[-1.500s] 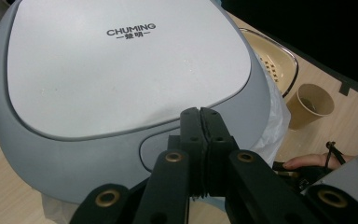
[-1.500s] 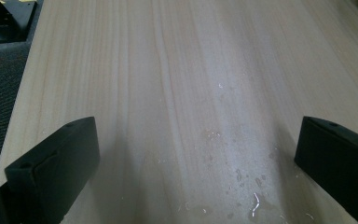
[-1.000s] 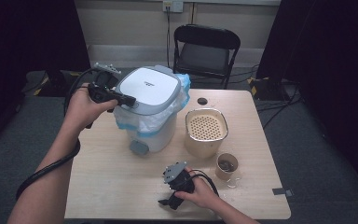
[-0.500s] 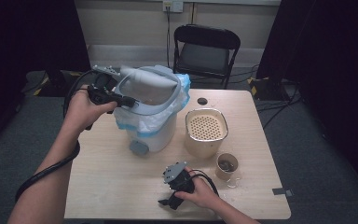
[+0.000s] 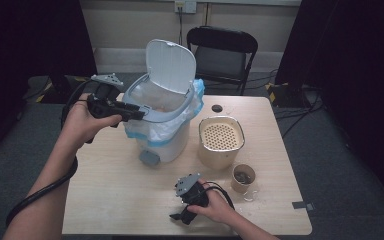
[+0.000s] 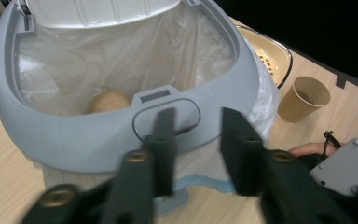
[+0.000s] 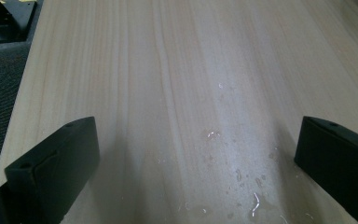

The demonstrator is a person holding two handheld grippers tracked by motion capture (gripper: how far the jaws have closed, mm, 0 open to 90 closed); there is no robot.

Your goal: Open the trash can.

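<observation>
**Left gripper at the bin's front rim, lid raised**

The right gripper (image 5: 182, 216) lies low on the near edge of the wooden table (image 5: 105, 200), held in the person's right hand (image 5: 215, 205); its jaws stand wide apart with nothing between them, and in the right gripper view they frame bare tabletop dotted with small water drops (image 7: 242, 179). Just beyond that hand stands a brown paper cup (image 5: 242, 178) with dark contents, and behind it a cream container with a perforated insert (image 5: 221, 140).

Farther in, on the left, the left gripper (image 5: 132, 114) is held level in the left hand (image 5: 82, 122), its tips at the front rim of the small grey-and-white trash bin (image 5: 162, 125). In the left gripper view the jaws are parted by a narrow gap and hold nothing, sitting just in front of the oval push latch (image 6: 168, 119) on the rim. The bin stands mid-table with its lid (image 5: 171, 66) tilted up and back. Its clear plastic liner (image 6: 121, 60) holds a round tan object (image 6: 109, 101) at the bottom.

A small black cap (image 5: 217, 108) lies at the far side of the table, and a black folding chair (image 5: 222, 55) stands behind it.
</observation>
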